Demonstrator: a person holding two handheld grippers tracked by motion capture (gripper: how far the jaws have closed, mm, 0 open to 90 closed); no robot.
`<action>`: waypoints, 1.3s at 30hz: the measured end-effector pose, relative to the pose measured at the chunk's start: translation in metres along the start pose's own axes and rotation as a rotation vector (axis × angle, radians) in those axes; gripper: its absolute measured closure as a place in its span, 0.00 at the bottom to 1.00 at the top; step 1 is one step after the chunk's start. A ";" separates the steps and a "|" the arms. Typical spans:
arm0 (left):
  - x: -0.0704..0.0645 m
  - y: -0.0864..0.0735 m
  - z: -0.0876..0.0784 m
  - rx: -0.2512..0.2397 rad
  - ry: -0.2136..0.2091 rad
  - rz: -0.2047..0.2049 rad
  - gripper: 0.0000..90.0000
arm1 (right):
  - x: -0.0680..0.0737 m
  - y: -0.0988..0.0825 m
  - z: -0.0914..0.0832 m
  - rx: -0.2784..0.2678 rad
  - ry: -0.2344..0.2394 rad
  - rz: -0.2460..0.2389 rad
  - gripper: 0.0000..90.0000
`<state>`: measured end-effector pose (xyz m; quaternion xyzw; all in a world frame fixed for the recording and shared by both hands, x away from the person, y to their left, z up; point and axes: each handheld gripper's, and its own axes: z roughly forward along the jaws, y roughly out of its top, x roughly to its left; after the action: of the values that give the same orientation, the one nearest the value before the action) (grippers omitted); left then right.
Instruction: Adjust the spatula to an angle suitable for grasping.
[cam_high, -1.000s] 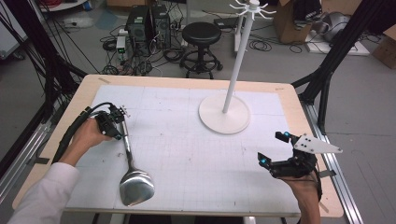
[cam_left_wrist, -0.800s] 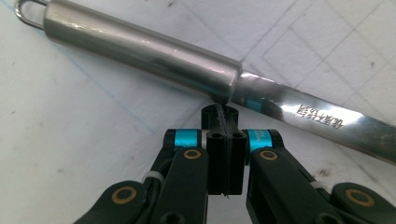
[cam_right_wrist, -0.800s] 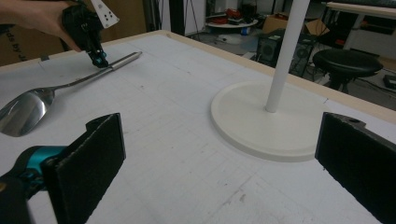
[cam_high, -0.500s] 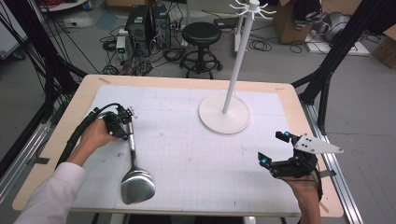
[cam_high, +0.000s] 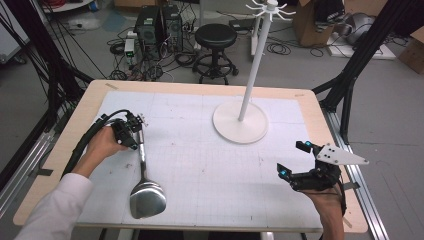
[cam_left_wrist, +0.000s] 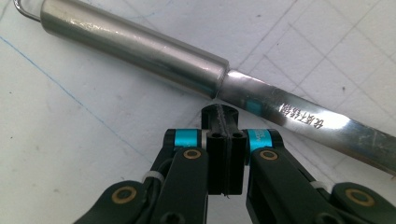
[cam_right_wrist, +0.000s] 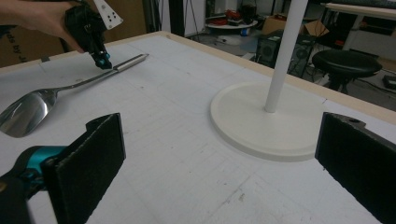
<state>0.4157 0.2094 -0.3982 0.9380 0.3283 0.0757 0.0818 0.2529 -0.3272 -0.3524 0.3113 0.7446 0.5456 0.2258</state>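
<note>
Shifted a little since a second ago: left gripper (cam_high: 131, 131) and ladle (cam_high: 144, 175) slightly rightward on the mat, with the handle end carried along; right gripper (cam_high: 299, 161) unmoved. From the high view: ladle lying flat on the left part of the white gridded mat (cam_high: 200, 165), bowl toward the near edge, slim handle running away to the far side, where the left gripper sits beside the handle's upper end, held by a hand (cam_high: 102, 145) in a white sleeve. Right gripper well apart at the near right corner, jaws spread wide, nothing between them. White stand (cam_high: 241, 122) with its round base on the far right half of the mat, pole rising upward; black stool (cam_high: 215, 37) on the floor beyond the wooden table (cam_high: 75, 125). From the left gripper view: left gripper (cam_left_wrist: 225, 114) with jaws pressed together, pads meeting on nothing, tips just at the near side of the ladle (cam_left_wrist: 187, 70) where the round tubular grip meets the flat engraved shaft; contact or a hairline gap not tellable. From the right gripper view: right gripper (cam_right_wrist: 219, 154) with both black pads far apart at the picture's sides, stand (cam_right_wrist: 266, 121) between them farther off, ladle (cam_right_wrist: 60, 93) and left gripper (cam_right_wrist: 102, 60) at upper left, the far gripper's tips down by the handle.
</note>
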 end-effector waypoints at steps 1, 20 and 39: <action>0.000 0.000 0.001 -0.002 -0.005 -0.003 1.00 | 0.000 0.000 0.000 0.000 0.001 0.001 0.01; -0.011 0.010 0.007 0.026 -0.012 0.042 1.00 | 0.001 0.001 0.002 0.000 0.009 -0.001 0.01; -0.033 0.031 0.007 0.027 -0.009 0.123 1.00 | 0.001 0.002 0.001 -0.006 0.011 -0.003 0.01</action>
<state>0.4104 0.1634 -0.4021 0.9577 0.2708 0.0719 0.0659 0.2530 -0.3258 -0.3506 0.3066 0.7448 0.5490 0.2236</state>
